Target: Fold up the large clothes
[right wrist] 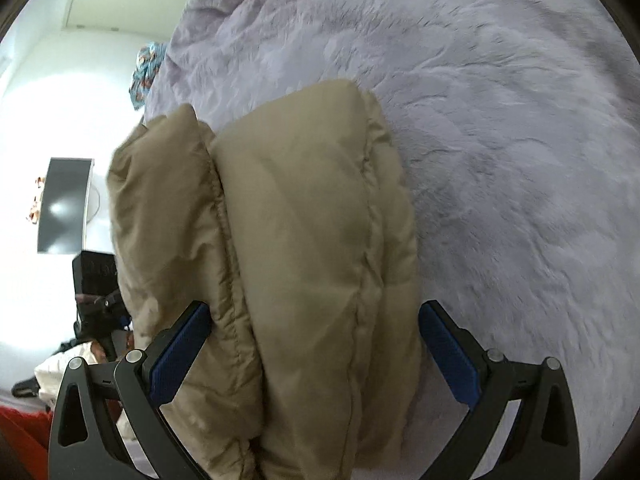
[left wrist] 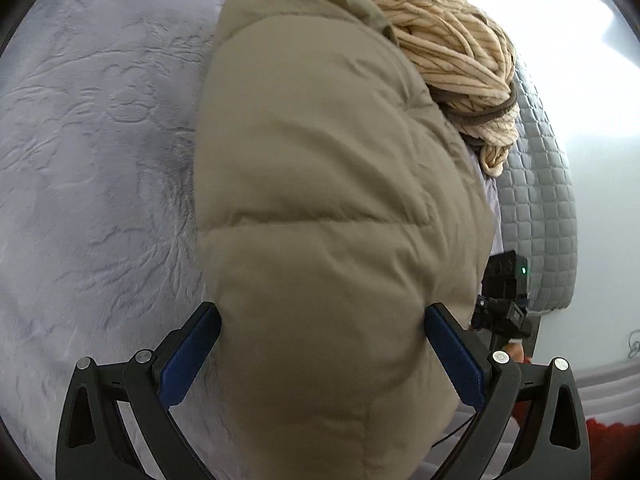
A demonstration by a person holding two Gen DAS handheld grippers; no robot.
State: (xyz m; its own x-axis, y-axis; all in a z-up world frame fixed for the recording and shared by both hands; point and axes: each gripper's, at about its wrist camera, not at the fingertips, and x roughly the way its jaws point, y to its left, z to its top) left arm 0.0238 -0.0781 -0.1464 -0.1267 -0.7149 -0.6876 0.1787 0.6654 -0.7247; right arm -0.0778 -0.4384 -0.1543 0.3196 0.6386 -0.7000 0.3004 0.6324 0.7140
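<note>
A khaki puffer jacket (left wrist: 320, 184) lies folded in a thick bundle on a lilac fuzzy blanket (left wrist: 92, 128). My left gripper (left wrist: 322, 316) has its fingers spread wide on either side of the bundle's near end, the blue pads (left wrist: 188, 356) against its sides. In the right wrist view the same jacket (right wrist: 304, 240) shows as two stacked layers. My right gripper (right wrist: 314, 316) also straddles the bundle with its fingers wide apart. The other gripper shows at the jacket's far side in the left wrist view (left wrist: 502, 300).
A cream ribbed garment (left wrist: 452, 60) lies in a heap beyond the jacket. A grey quilted cover (left wrist: 536, 208) hangs at the bed's edge. A patterned blue cloth (right wrist: 146, 68) sits at the blanket's far edge. A dark screen (right wrist: 64, 204) is on the white wall.
</note>
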